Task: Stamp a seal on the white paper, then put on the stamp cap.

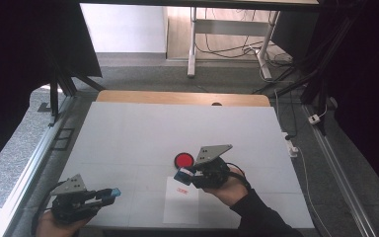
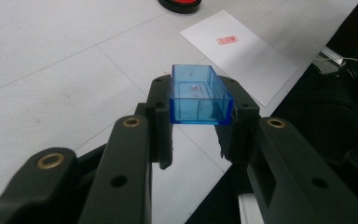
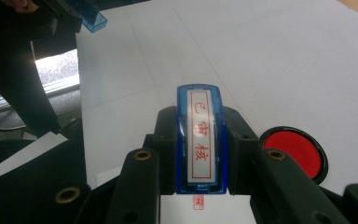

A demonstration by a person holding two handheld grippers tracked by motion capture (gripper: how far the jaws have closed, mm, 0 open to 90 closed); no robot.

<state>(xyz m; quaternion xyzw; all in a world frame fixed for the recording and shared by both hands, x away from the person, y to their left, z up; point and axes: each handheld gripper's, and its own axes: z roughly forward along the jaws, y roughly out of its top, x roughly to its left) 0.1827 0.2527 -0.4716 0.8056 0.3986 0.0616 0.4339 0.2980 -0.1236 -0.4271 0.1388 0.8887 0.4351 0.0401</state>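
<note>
My right gripper [image 3: 200, 154] clamps the stamp [image 3: 200, 140] just above the paper [image 1: 181, 200], beside the ink pad [image 3: 294, 153]. My left gripper [image 2: 200, 116] clamps the blue cap [image 2: 198, 95]. Risk: wet face smears the red imprint [image 3: 198, 202]; tilted recapping could jam.

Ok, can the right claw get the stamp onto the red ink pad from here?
Probably yes: the right claw grips the stamp, the ink pad lies just beyond it, uncovered, nothing between.

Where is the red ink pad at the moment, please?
In the high view the red ink pad lies on the white table, right of centre, beside the right gripper and just beyond the paper sheet.
</note>
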